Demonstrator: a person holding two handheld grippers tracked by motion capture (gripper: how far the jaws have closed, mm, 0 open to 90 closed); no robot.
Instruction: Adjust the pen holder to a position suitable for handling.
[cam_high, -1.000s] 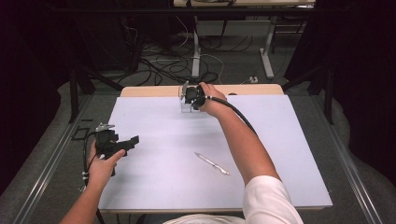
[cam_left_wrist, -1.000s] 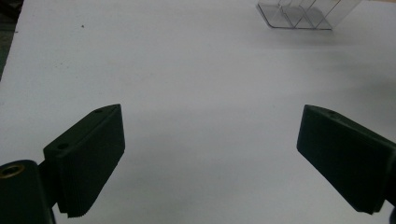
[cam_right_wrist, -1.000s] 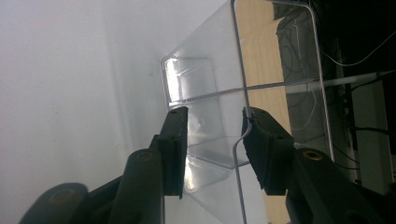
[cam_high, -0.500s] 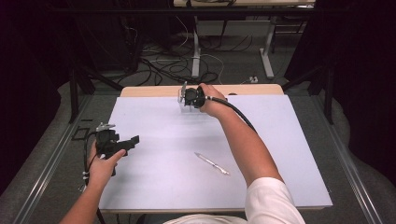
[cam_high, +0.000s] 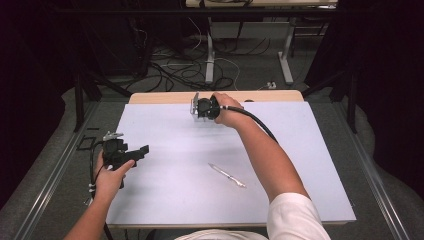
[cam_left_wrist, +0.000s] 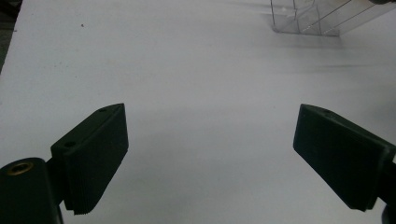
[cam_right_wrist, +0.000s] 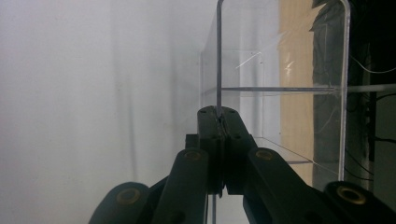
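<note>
The clear acrylic holder (cam_right_wrist: 280, 88) stands at the table's (cam_high: 310, 150) far edge, near centre; your right gripper (cam_right_wrist: 218, 116) has just closed its jaws on one thin wall. Your left gripper (cam_left_wrist: 210, 154) hovers wide open over the near left, well apart; a pen (cam_high: 227, 175) lies between, nearer you.

A slim silvery pen-like tool (cam_high: 227, 175) lies at a slant on the white table top (cam_high: 165, 200), alone on its near right part, with bare surface all round it. A strip of pale wood (cam_high: 270, 96) runs along the table's far edge. Beyond it, loose dark and white cables (cam_high: 172, 70) sprawl over the grey floor (cam_high: 400, 170) among the white legs of another table (cam_high: 210, 55). A small dark flat piece (cam_high: 87, 144) lies on the floor just left of the table.
</note>
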